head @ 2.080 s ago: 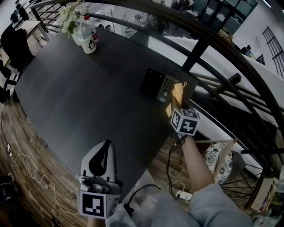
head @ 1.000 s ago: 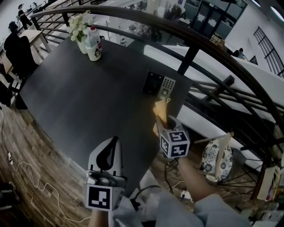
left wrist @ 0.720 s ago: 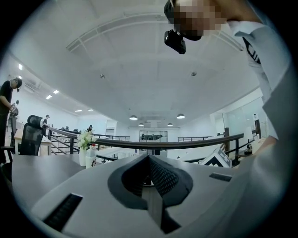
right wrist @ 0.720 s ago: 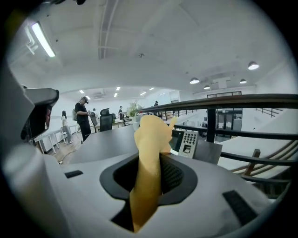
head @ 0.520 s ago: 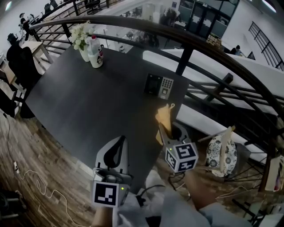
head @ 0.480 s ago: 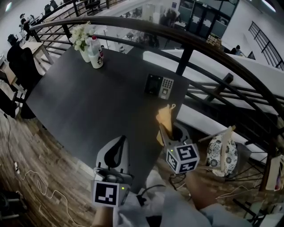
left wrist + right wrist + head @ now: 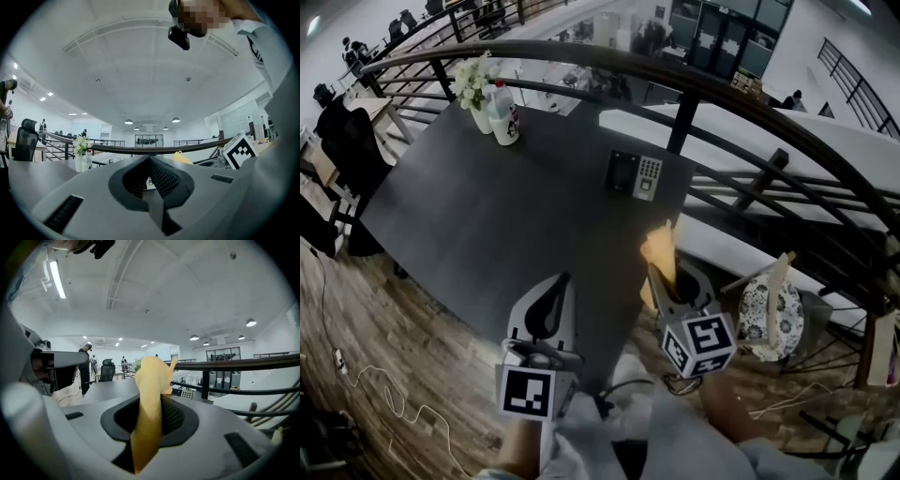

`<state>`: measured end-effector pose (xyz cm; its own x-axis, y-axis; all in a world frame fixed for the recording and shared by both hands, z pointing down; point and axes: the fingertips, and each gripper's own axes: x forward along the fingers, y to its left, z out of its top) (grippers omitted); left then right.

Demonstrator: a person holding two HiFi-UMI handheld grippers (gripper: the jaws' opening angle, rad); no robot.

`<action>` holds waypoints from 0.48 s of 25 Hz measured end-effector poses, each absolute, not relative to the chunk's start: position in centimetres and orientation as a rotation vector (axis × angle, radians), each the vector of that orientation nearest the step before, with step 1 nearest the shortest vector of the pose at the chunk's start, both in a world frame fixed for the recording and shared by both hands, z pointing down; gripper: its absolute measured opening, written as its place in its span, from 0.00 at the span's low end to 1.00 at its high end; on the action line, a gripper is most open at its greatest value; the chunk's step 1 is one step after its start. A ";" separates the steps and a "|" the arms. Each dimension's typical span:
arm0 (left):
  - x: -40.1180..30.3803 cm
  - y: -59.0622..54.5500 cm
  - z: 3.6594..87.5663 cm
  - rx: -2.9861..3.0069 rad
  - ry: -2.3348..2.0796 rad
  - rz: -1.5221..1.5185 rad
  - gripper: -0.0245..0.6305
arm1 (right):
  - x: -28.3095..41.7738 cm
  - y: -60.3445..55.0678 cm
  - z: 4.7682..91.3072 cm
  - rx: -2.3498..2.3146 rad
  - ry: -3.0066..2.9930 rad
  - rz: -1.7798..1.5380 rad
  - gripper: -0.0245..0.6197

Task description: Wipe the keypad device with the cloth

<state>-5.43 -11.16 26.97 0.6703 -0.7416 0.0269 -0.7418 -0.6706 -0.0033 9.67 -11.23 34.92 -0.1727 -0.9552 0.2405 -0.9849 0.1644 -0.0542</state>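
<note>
The keypad device (image 7: 635, 173) lies flat near the far right edge of the dark table (image 7: 506, 216), part black panel, part grey keys. My right gripper (image 7: 662, 277) is held off the table's near right corner, well short of the device, shut on a yellow cloth (image 7: 659, 251) that sticks up from its jaws. In the right gripper view the cloth (image 7: 150, 399) fills the jaws and the keypad (image 7: 186, 393) shows small behind it. My left gripper (image 7: 556, 286) hovers over the table's near edge, shut with nothing in it.
A white bottle (image 7: 504, 114) and a vase of white flowers (image 7: 474, 82) stand at the table's far left corner. A dark curved railing (image 7: 675, 70) runs behind and to the right of the table. A patterned bag (image 7: 769, 314) sits lower right.
The right gripper with the cloth has drawn back from the keypad toward the near table corner. The left gripper has stayed near the front edge.
</note>
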 end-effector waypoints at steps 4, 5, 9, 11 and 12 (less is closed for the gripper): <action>-5.2 -10.7 26.7 2.876 -1.252 0.021 0.05 | 9.6 -9.8 34.6 1.934 -2.273 0.280 0.20; -5.1 -10.7 26.6 2.879 -1.246 0.019 0.05 | 9.6 -9.5 34.5 1.937 -2.270 0.274 0.20; -4.8 -10.5 26.5 2.891 -1.222 0.009 0.05 | 9.6 -8.8 34.1 1.959 -2.257 0.276 0.20; -4.6 -10.3 26.4 2.897 -1.211 0.003 0.05 | 9.7 -8.5 33.9 1.967 -2.253 0.273 0.20; -4.4 -10.3 26.4 2.901 -1.205 0.000 0.05 | 9.8 -8.4 33.8 1.969 -2.252 0.269 0.20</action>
<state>-4.40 -10.29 26.43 0.7056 -0.7086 0.0002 -0.7086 -0.7056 0.0004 9.76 -8.42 33.85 -0.1351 -0.9660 0.2202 -0.9907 0.1286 -0.0437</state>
